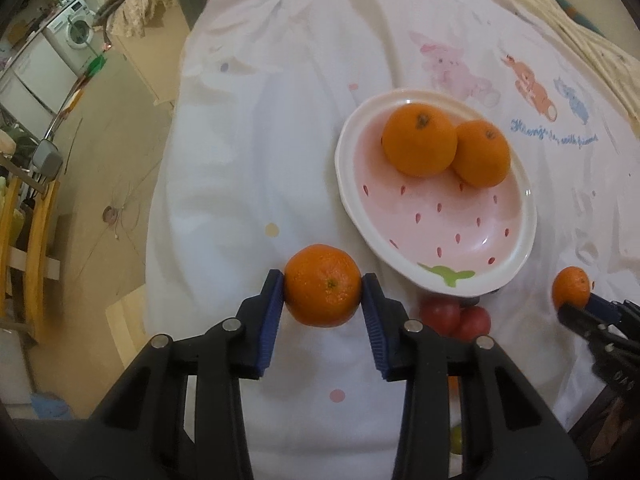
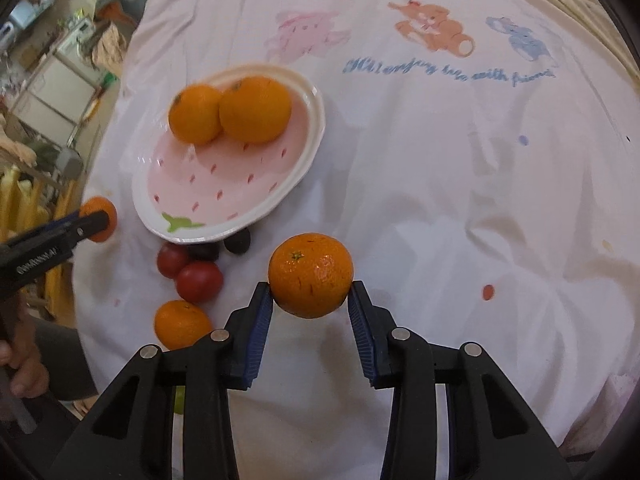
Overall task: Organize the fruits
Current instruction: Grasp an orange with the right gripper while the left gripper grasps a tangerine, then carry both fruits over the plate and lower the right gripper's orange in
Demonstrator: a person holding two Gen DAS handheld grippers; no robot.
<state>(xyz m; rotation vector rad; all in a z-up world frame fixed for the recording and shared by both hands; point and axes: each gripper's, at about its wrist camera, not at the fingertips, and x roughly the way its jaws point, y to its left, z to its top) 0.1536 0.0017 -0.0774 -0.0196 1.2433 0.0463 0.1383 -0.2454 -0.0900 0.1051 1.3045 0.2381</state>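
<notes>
An orange (image 1: 323, 285) is being pinched in the left gripper's (image 1: 323, 292) jaws, and a second orange (image 2: 311, 275) in the right gripper's (image 2: 311, 292) jaws, both seemingly being carried to the strawberry plate (image 1: 516, 248), where two oranges (image 1: 419, 140) are already resting.

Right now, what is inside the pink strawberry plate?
Two oranges sit side by side, touching, at the far end of the strawberry plate. The rest of its pink surface is bare. The plate under the oranges is covered.
</notes>
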